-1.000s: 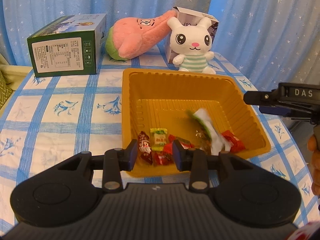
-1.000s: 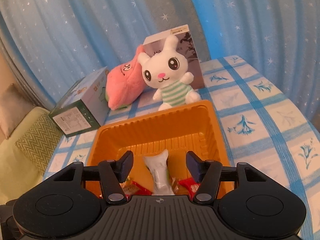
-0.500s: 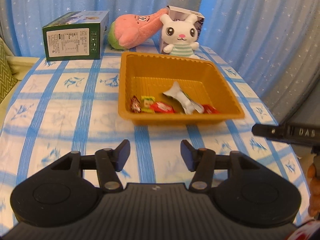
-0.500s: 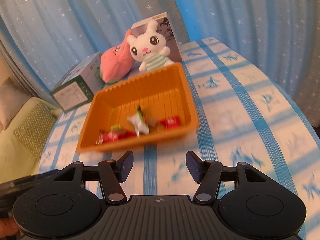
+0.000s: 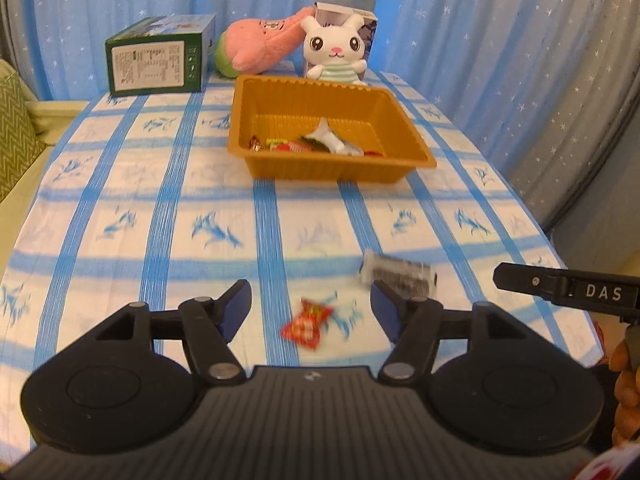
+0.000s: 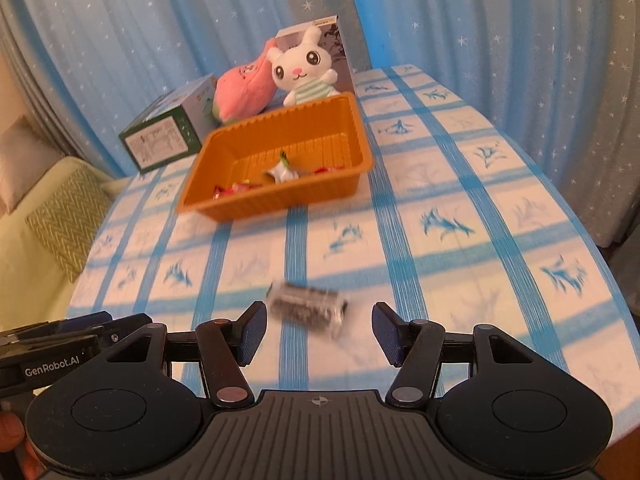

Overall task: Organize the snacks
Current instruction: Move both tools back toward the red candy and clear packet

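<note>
An orange tray (image 5: 336, 168) (image 6: 280, 200) with several wrapped snacks in it stands far up the blue-checked table. Near the table's front edge lie a red candy packet (image 5: 307, 323) and a dark, clear-wrapped snack bar (image 5: 398, 274) (image 6: 307, 309). My left gripper (image 5: 311, 308) hovers over the red packet, its jaws opening, with nothing pressed between them. My right gripper (image 6: 319, 332) stands open just short of the dark bar, which lies between the lines of its fingers without touching them. Each gripper shows at the edge of the other's view.
A green box (image 5: 158, 56), a pink plush (image 5: 260, 44), a white rabbit plush (image 5: 334, 50) and a grey carton (image 5: 366, 26) line the table's far end before a starred blue curtain. A sofa with a green cushion (image 6: 68, 216) lies left. A hand (image 5: 624, 380) holds the right gripper.
Both grippers have pulled back from over the tray to the table's near end. The left jaws have widened. The red packet and the dark bar have come into view.
</note>
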Available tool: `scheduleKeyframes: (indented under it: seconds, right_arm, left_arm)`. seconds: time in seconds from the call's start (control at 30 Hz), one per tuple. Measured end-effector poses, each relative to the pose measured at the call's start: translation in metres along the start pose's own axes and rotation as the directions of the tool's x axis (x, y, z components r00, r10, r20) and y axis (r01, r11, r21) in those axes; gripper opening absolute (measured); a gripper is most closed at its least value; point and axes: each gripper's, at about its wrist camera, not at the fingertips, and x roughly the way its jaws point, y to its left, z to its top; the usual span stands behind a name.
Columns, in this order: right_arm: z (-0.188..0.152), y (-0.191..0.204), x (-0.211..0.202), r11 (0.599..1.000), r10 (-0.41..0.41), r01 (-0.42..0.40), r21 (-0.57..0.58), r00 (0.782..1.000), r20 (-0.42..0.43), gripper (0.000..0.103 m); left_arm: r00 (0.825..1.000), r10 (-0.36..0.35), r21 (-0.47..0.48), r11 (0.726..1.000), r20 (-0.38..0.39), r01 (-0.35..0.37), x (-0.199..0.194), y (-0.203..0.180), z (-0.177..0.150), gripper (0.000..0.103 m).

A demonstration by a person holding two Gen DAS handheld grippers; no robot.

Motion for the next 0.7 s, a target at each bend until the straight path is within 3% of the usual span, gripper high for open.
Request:
scheduleKeyframes:
  seconds: [0.7]
  right_arm:
    - [-0.05, 0.013, -0.022, 0.992, -0.043, 0.038, -0.12, 0.998, -0.042, 0.059]
  left_arm:
    - [0.999, 0.019, 0.009, 1.0, -0.032, -0.018, -0.027, -0.002, -0.044, 0.067]
